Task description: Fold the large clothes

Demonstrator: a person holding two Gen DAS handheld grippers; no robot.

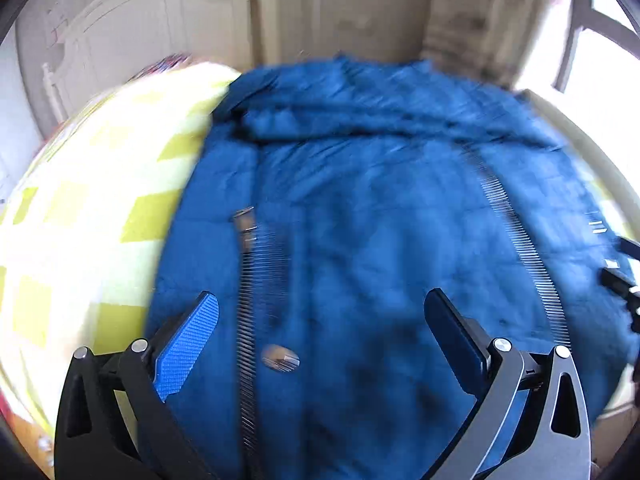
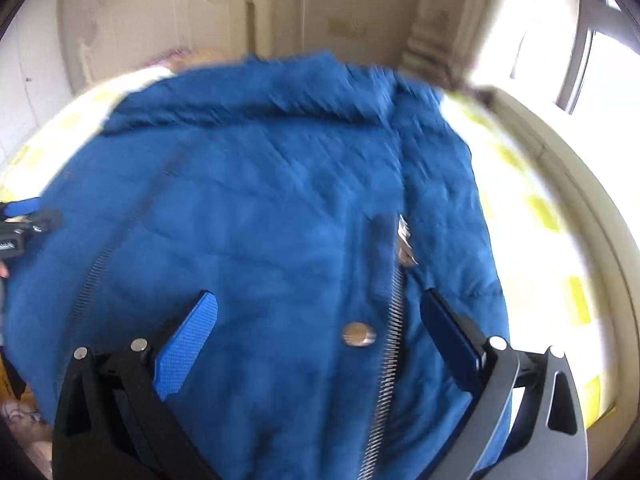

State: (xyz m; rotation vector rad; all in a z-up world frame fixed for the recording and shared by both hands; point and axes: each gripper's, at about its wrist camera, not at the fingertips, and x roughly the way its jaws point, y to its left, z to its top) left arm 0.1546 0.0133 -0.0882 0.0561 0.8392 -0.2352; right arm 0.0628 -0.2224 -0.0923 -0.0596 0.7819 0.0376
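A large blue quilted jacket (image 1: pixel 360 208) lies spread flat on a bed, collar end far from me. It also fills the right wrist view (image 2: pixel 256 208). Metal zipper teeth (image 1: pixel 246 320) and a round snap button (image 1: pixel 280 358) run along its left part; another zipper (image 2: pixel 390 340) and snap (image 2: pixel 358 335) show in the right wrist view. My left gripper (image 1: pixel 320 308) is open and empty above the jacket's near part. My right gripper (image 2: pixel 318 306) is open and empty above the zipper. Each gripper shows at the other view's edge: right (image 1: pixel 622 276), left (image 2: pixel 24 220).
The bed cover (image 1: pixel 92 208) is white with yellow-green squares and shows left of the jacket, and to its right in the right wrist view (image 2: pixel 540 240). A cream headboard and wall (image 1: pixel 168 32) stand behind. A bright window (image 2: pixel 600 72) is at the far right.
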